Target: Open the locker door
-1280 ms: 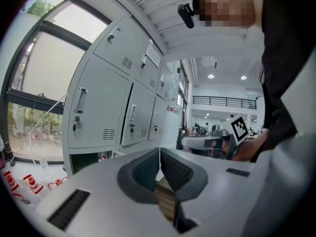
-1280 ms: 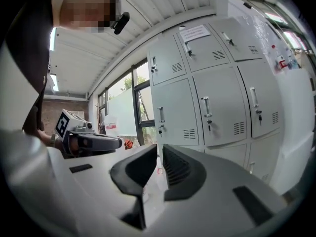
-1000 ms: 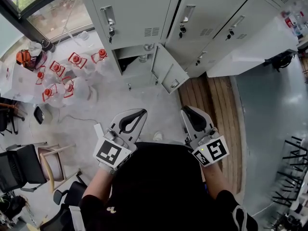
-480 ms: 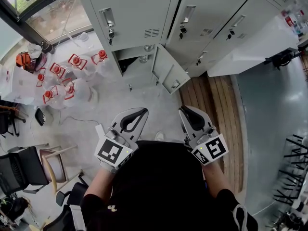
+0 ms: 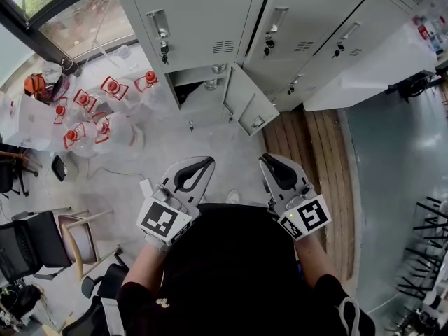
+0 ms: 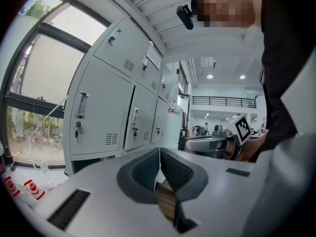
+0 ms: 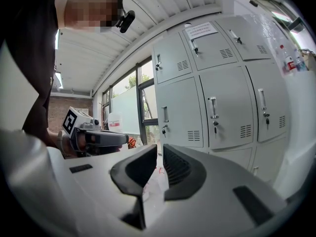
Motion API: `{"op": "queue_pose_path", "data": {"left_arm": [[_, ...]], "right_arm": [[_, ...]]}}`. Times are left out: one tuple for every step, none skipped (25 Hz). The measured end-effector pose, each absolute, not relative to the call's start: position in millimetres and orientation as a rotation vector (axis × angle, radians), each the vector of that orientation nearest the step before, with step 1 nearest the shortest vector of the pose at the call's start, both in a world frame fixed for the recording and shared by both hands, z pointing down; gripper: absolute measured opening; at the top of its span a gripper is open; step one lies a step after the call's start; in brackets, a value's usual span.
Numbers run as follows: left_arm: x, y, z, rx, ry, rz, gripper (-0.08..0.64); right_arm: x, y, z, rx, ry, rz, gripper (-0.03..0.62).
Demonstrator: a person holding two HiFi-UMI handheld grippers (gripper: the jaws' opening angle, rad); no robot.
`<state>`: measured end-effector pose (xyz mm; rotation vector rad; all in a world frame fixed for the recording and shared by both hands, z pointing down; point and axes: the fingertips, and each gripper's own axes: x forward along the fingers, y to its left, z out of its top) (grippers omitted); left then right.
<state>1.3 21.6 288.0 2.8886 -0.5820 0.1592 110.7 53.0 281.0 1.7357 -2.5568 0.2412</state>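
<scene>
Head view: I look steeply down from overhead; lockers at top, left gripper and right gripper close below.
Left gripper view: low behind its jaws, facing lockers; right gripper at right.
Right gripper view: likewise; left gripper at left.
Shared: I see lockers in all three.

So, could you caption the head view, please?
Shut left gripper and right gripper face grey metal lockers; one low door open.

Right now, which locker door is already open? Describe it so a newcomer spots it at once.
Start at the grey locker bank beside the window. In its bottom row, under the tall door nearest the window, one small door hangs swung out over the floor. Every other door in view is shut flat.
</scene>
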Motion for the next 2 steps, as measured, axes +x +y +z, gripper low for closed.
{"op": "queue_pose_path", "data": {"left_arm": [[1.2, 21.6, 288.4, 2.888, -0.582, 0.160, 0.023], [1.1, 21.7, 288.7, 2.888, -0.582, 0.160, 0.023]], "right_arm": [[110.5, 52.9, 281.2, 1.735, -2.556, 0.239, 0.054], [110.3, 52.8, 281.5, 1.733, -2.556, 0.238, 0.054]]}}
